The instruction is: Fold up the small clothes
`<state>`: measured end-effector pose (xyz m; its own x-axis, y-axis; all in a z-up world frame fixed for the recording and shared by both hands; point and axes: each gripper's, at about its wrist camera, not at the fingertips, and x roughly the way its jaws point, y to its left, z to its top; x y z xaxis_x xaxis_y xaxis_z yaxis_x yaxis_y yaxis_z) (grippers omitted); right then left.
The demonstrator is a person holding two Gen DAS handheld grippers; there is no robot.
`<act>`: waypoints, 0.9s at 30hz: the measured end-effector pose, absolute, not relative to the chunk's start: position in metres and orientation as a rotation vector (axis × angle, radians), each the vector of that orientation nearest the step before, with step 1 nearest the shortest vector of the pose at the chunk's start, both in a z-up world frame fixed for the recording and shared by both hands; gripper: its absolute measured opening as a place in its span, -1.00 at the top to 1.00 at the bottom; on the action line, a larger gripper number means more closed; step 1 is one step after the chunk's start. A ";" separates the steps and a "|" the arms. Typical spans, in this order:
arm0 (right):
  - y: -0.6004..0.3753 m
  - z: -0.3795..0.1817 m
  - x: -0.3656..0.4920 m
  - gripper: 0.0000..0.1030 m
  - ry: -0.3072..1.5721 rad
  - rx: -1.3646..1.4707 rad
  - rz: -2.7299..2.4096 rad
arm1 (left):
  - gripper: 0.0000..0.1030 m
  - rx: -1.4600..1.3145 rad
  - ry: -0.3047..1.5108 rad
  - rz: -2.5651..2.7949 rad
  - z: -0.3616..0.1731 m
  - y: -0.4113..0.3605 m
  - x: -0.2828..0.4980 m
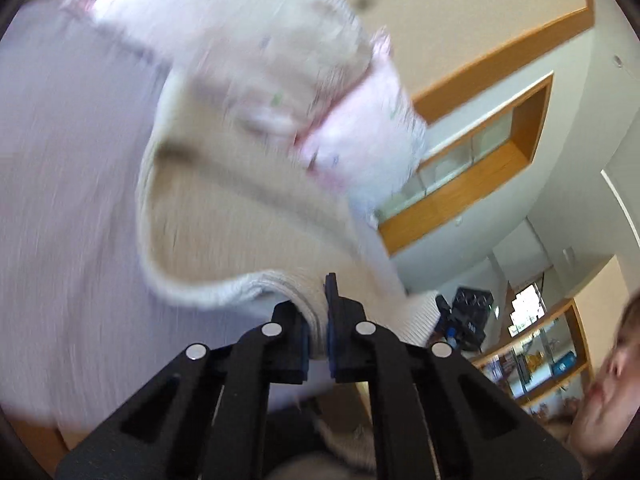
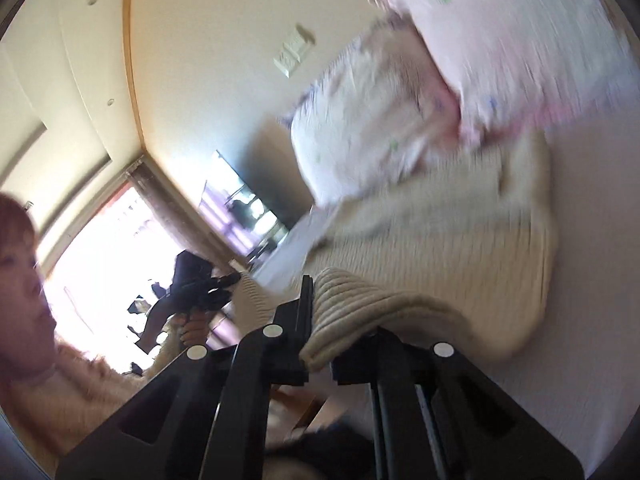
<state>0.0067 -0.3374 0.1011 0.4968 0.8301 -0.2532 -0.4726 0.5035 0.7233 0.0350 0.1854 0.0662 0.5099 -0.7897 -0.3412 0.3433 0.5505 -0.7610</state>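
A cream ribbed knit garment (image 1: 224,216) is held up in the air, blurred by motion. My left gripper (image 1: 318,320) is shut on its ribbed edge. In the right wrist view my right gripper (image 2: 320,320) is shut on another part of the same ribbed edge (image 2: 360,304), which drapes over the right finger. The knit (image 2: 440,232) hangs between the two. The left gripper (image 2: 208,284) also shows in the right wrist view, and the right gripper (image 1: 464,316) in the left wrist view.
White and pink printed small clothes (image 1: 280,60) lie beyond the knit on a pale surface (image 1: 60,200); they also show in the right wrist view (image 2: 400,112). The person's face (image 2: 20,248) is close at the left. Wooden shelves (image 1: 480,152) and a bright window (image 2: 108,248) are behind.
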 end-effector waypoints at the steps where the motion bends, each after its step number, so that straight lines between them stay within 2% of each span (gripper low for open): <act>1: -0.334 0.113 0.032 0.87 0.608 0.623 0.834 | 0.88 -0.690 0.716 -0.731 0.075 0.185 0.052; 3: -0.333 0.122 0.089 0.87 0.573 0.651 0.760 | 0.88 -0.729 0.672 -0.646 0.087 0.180 0.110; 6: -0.341 0.101 0.170 0.87 0.608 0.736 0.594 | 0.88 -0.759 0.696 -0.510 0.078 0.173 0.184; 11: -0.343 0.021 0.255 0.84 0.842 0.833 0.337 | 0.87 -0.787 0.837 -0.358 0.028 0.156 0.262; 12: -0.341 0.009 0.261 0.75 0.903 0.841 0.295 | 0.83 -0.799 0.853 -0.357 0.017 0.156 0.263; 13: -0.340 0.002 0.265 0.60 0.936 0.829 0.254 | 0.66 -0.798 0.855 -0.357 0.017 0.154 0.263; 14: -0.340 0.002 0.264 0.01 0.929 0.813 0.238 | 0.49 -0.784 0.845 -0.370 0.018 0.153 0.260; 15: -0.343 0.008 0.258 -0.78 0.873 0.803 0.239 | -0.08 -0.763 0.834 -0.386 0.021 0.154 0.252; 16: -0.349 0.015 0.245 -0.97 0.792 0.803 0.238 | -0.62 -0.743 0.825 -0.385 0.028 0.156 0.246; 17: -0.355 0.022 0.233 -0.97 0.701 0.805 0.240 | -0.75 -0.724 0.798 -0.366 0.038 0.163 0.234; 18: -0.360 0.027 0.224 -0.97 0.644 0.801 0.259 | -0.80 -0.718 0.770 -0.356 0.044 0.171 0.223; 21: -0.371 0.035 0.216 -0.97 0.587 0.794 0.290 | -0.77 -0.691 0.769 -0.302 0.049 0.197 0.207; 23: -0.379 0.034 0.214 -0.97 0.577 0.808 0.287 | -0.63 -0.683 0.849 -0.272 0.036 0.211 0.207; 25: -0.382 0.026 0.217 -0.97 0.603 0.847 0.294 | -0.35 -0.704 0.915 -0.266 0.018 0.217 0.210; 27: -0.383 0.023 0.221 -0.97 0.628 0.866 0.290 | -0.23 -0.730 0.956 -0.294 0.005 0.215 0.215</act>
<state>0.2211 -0.3833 0.0226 0.7845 0.4793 -0.3935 0.0108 0.6238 0.7815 0.2146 0.2153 0.0049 0.5603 -0.5315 -0.6353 -0.0821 0.7276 -0.6811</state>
